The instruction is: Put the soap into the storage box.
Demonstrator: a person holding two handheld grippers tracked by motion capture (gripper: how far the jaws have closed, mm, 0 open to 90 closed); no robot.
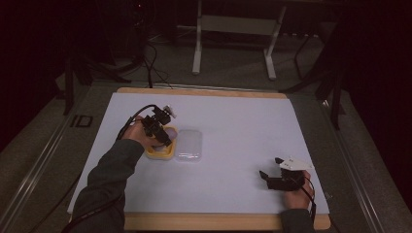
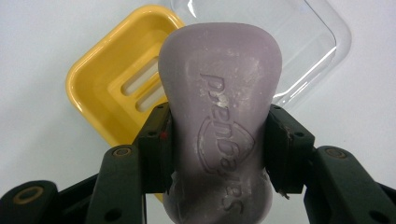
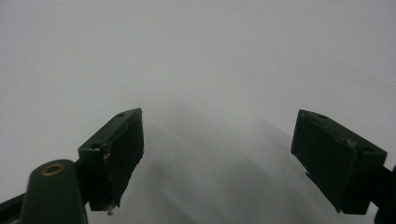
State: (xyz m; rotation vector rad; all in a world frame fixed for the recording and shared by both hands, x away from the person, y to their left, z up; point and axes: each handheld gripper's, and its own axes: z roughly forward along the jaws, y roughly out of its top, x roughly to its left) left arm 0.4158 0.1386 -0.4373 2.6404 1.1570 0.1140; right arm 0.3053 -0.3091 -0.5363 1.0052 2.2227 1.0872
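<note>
Purple soap bar (image 2: 219,126) clamped in left tool (image 2: 217,154) above yellow dish (image 2: 100,86); right tool (image 3: 219,154) spread wide, holding nothing.

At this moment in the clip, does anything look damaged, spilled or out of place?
Nothing spilled or broken. The purple soap bar, clamped in the left tongs over the yellow soap dish, has whitish scuffs on its face. The clear lid lies off the dish beside it. The right tongs are open and empty.

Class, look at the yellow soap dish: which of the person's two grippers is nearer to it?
Left. The left gripper hangs right over the yellow soap dish, holding the purple soap; the right gripper rests far across the table.
</note>
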